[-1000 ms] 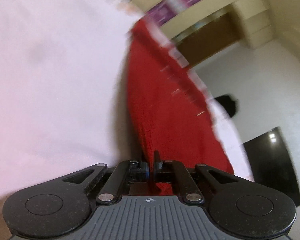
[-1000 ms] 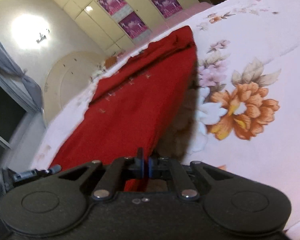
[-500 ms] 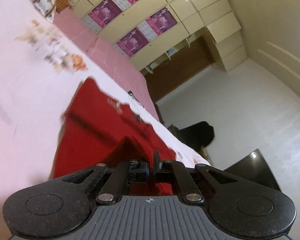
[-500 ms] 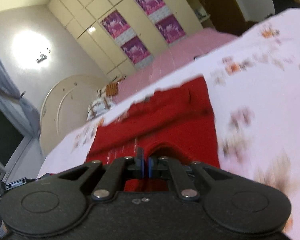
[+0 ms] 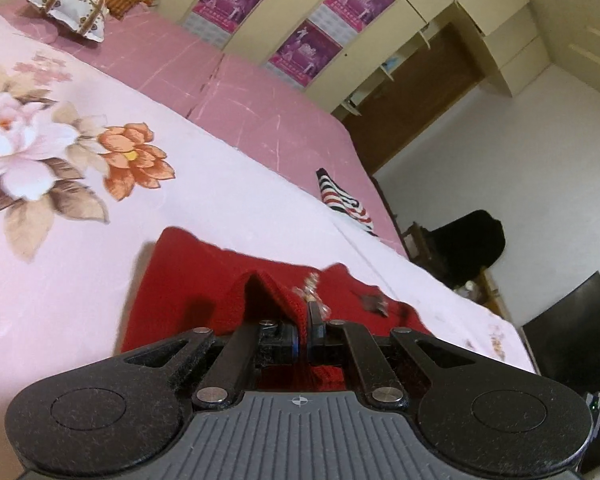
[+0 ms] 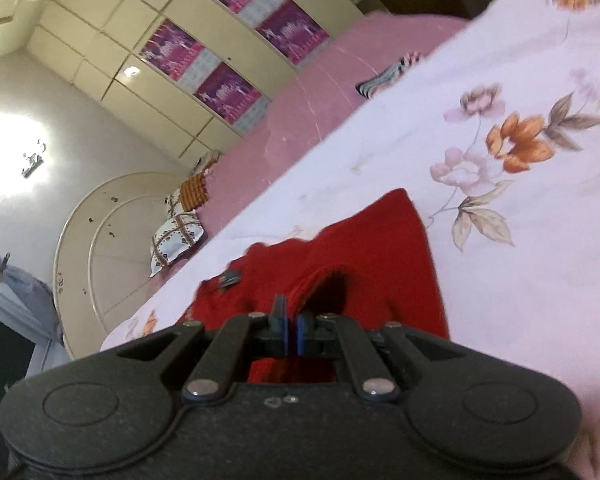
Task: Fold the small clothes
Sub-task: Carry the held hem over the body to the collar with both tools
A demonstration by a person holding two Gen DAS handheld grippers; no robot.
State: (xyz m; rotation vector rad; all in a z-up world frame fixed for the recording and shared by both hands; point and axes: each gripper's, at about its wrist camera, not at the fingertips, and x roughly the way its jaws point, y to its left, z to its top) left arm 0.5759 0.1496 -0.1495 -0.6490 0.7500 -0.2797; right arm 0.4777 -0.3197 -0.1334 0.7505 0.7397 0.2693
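Observation:
A red knitted garment [image 5: 188,280] lies on the pale floral bedspread [image 5: 80,208]. My left gripper [image 5: 303,334] is shut on a raised fold of its red edge, with small shiny trim beside the fingers. In the right wrist view the same red garment [image 6: 380,248] spreads ahead of my right gripper [image 6: 291,326], which is shut on another raised fold of it. A small dark tag [image 6: 230,278] shows on the cloth to the left. Both pinched edges sit low, over the rest of the garment.
A striped folded cloth [image 5: 340,200] lies on the pink mattress [image 5: 240,100] beyond the bedspread. Pillows [image 5: 72,4] sit at the head end. Cupboards with purple posters [image 5: 308,48] line the wall. A dark chair [image 5: 472,248] and a black panel [image 5: 572,320] stand off the bed's edge.
Both grippers have carried the held red edges forward and down over the garment. The long hanging red cloth now lies shorter, doubled on the bed.

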